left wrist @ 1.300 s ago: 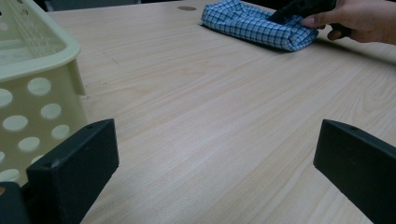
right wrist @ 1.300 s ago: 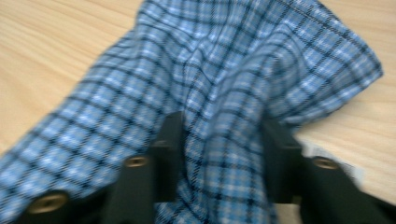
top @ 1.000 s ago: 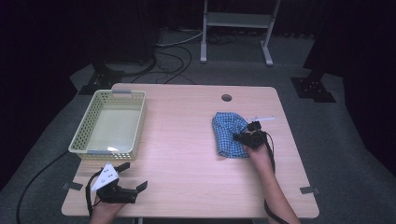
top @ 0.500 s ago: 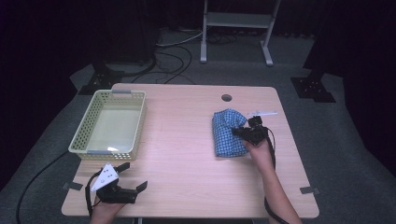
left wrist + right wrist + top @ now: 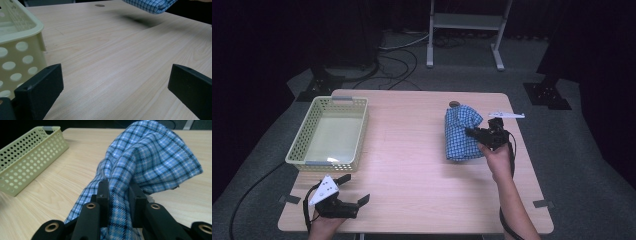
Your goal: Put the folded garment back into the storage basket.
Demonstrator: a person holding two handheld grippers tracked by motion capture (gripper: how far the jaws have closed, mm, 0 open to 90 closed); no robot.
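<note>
Blue-and-white checked cloth [image 5: 460, 132] sits bunched at about three o'clock on the pale wooden worktop [image 5: 412, 150], and the right tongs [image 5: 473, 133] have a fold of it pinched tight between their black jaws. From the right gripper view the fabric [image 5: 150, 162] rises in a rumpled peak above the clamped jaws, with one end trailing down toward the wood. In the left gripper view the hem of the cloth [image 5: 152, 5] hangs clear of the surface, a soft shadow lying under it. The person's right hand [image 5: 497, 155] comes in from five o'clock, a black cable looping beside the wrist.

Over at nine o'clock stands a pale yellow perforated basket [image 5: 299, 145], well apart from the cloth. The same basket [image 5: 25, 152] shows at the far left in the right gripper view.

Down at seven o'clock, near the worktop's front edge, the left tongs [image 5: 357, 189] rest low with their jaws spread wide and nothing between them; bare wood grain runs between the two black pads [image 5: 40, 87] in the left gripper view. A small dark round hole [image 5: 454, 104] marks the worktop at about one o'clock, just behind the cloth.
</note>
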